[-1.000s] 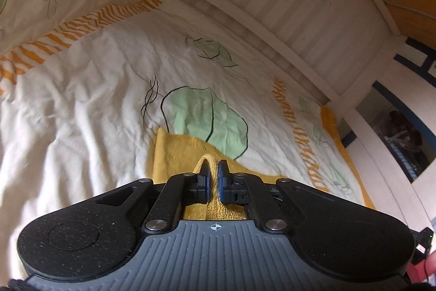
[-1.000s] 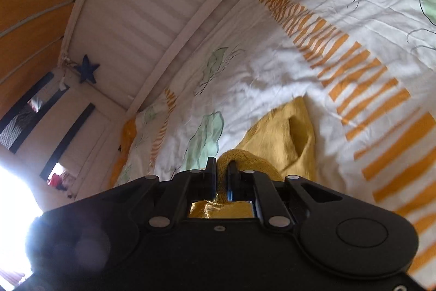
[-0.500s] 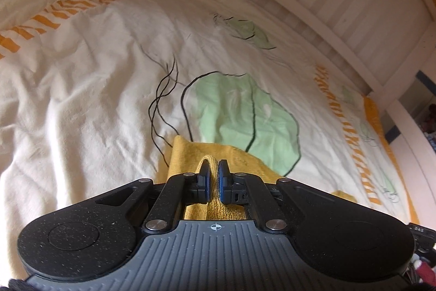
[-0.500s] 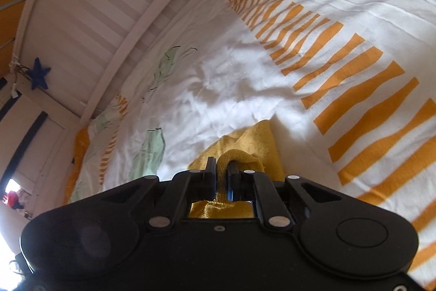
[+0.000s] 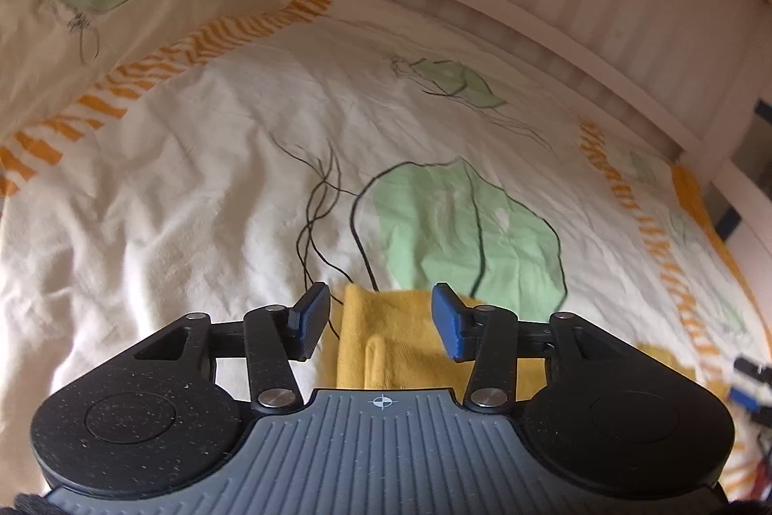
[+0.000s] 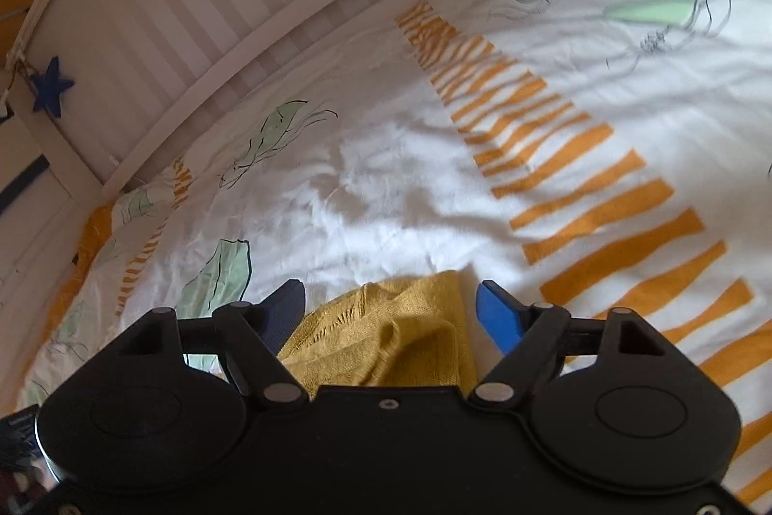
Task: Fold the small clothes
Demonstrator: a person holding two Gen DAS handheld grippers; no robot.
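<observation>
Both my sets of fingers are opening right now w/ the small mustard-yellow knitted garment (image 5: 386,346) lying between them, pads off the cloth: left gripper (image 5: 381,319) part spread, right gripper (image 6: 391,312) spread wider. The garment lies on the bed, on the white cotton duvet cover printed w/ green leaves and orange stripes (image 5: 193,187), just under and ahead of both tools; in the right view it shows a raised hump where a layer has bunched (image 6: 415,336). Risks, as I judge: that hump may spring back and undo the fold, since knit is loose and soft; a blue pad (image 6: 499,314) could snag the open knit loops as I pull away and drag the edge w/ it; the duvet is wrinkled and soft, so the fold may sit crooked. Room: a white slatted bed rail (image 5: 482,8) runs along the far edge, a dark blue star ornament (image 6: 50,85) hangs at its corner post, orange wall above. Light is bright and patchy across the cover.
</observation>
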